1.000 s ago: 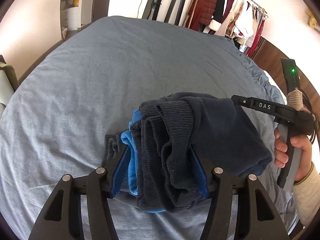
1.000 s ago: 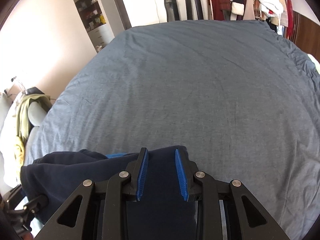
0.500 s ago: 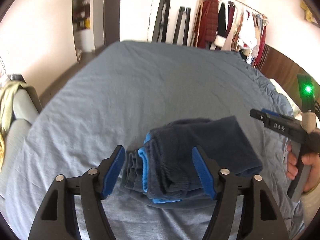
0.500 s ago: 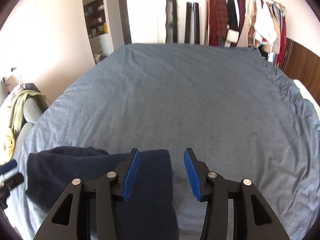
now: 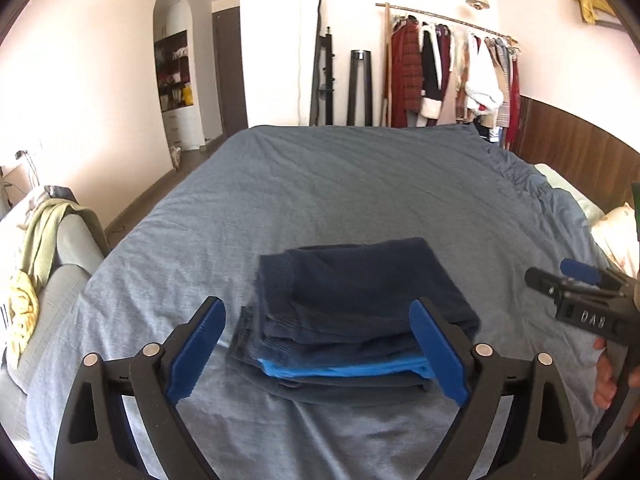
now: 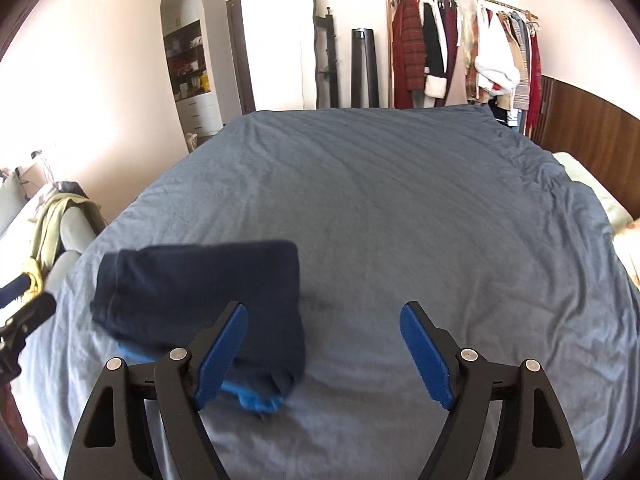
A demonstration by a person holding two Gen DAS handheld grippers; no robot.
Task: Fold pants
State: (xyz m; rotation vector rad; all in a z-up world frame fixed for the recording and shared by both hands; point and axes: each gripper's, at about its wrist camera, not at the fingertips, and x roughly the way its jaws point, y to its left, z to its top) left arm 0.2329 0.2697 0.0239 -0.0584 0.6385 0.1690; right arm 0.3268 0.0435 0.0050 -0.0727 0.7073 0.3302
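Navy pants (image 5: 360, 312) folded into a compact stack, lying flat on the bed (image 5: 360, 184), near its front edge. Bright blue lining layer shows along the stack's near edge, ribbed cuff/waistband folds on its left side. In the right wrist view the same pants (image 6: 200, 300) sit left of centre on the grey-blue bedcover, with blue fabric peeking out at the bottom.

Left hand-held gripper (image 5: 316, 352): jaws spread wide, blue pads either side of the stack in the picture, nothing held, not touching the cloth as far as visible. Right hand-held gripper (image 6: 324, 356): jaws also wide apart and holding nothing; its left pad overlaps the pants' right end in the picture, its right pad over bare bedcover. From the left wrist view the right hand-held gripper (image 5: 576, 292) appears at the far right edge, well apart from the pants, with the person's fingers (image 5: 604, 376) wrapped on its handle.

Background: clothes rack (image 5: 452, 76) with hung coats against the far wall, arched shelf niche (image 5: 174, 76) on the left, grey sofa (image 5: 60, 264) with yellow-green fabric draped over it beside the bed, and wood panelling (image 5: 576, 160) on the right.
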